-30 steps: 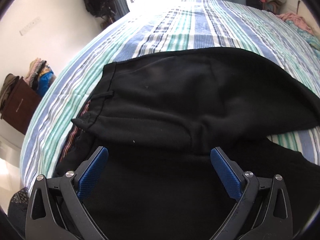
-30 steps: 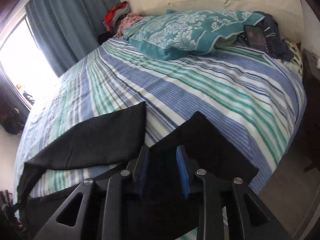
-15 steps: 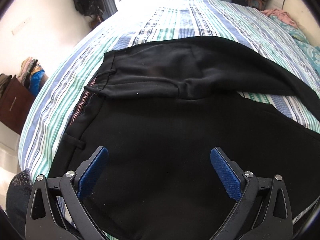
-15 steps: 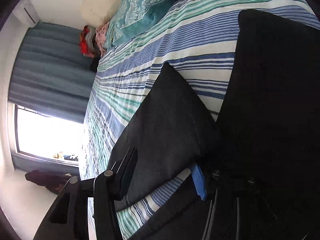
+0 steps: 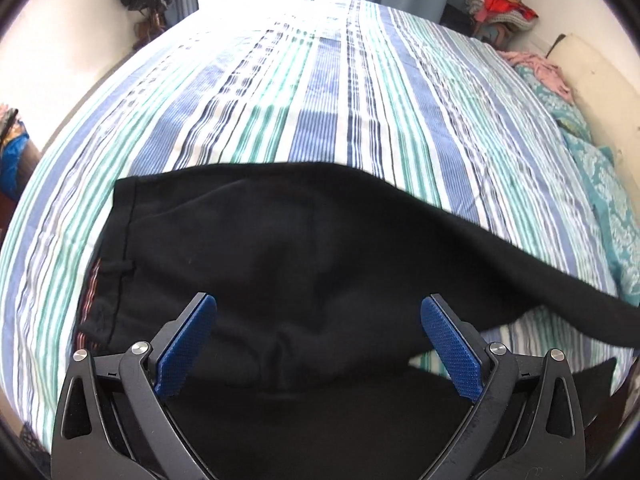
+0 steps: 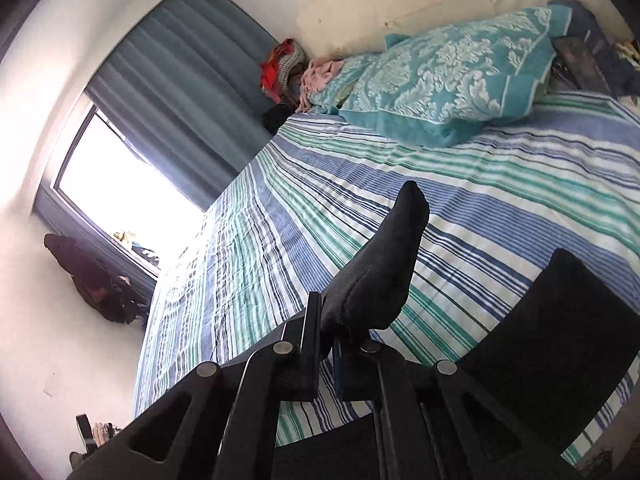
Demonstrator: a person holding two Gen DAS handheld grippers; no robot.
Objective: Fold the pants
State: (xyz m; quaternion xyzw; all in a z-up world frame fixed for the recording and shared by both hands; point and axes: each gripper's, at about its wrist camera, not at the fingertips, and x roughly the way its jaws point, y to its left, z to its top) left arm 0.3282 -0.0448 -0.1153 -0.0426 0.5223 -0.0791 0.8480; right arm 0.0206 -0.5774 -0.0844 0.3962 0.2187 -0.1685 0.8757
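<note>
The right hand-held gripper (image 6: 326, 344) was clamped tight on a fold of the pants (image 6: 376, 276), its black fingers (image 6: 310, 344) pressed together with the dark cloth bunched between them and standing up past the tips. That pinched end rose clear of the bed (image 6: 500, 184), while another flat part of the same pants lay lower right in the right wrist view, spread on the striped sheet. Beyond the cloth sat a teal patterned pillow (image 6: 448, 80) against the cream headboard (image 6: 400, 0), with a pile of red and pink clothes (image 6: 288, 64) at the bed's far corner. A blue curtain (image 6: 192, 72) hung beside a bright window (image 6: 120, 184), and a dark bag (image 6: 92, 280) lay by the white wall below it.

The left hand-held gripper (image 5: 318, 344) stood wide apart, its blue pads (image 5: 450, 356) well to either side and nothing pressed between them. It hovered over the pants (image 5: 280, 248), which lay on the near part of the bed (image 5: 320, 80), waistband (image 5: 120, 248) toward the left with a belt loop showing. One leg ran off to the right as a raised dark band, with striped sheet visible beneath it. More black cloth filled the space under the fingers. Curtains and a clothes pile (image 5: 500, 12) showed at the far side.
</note>
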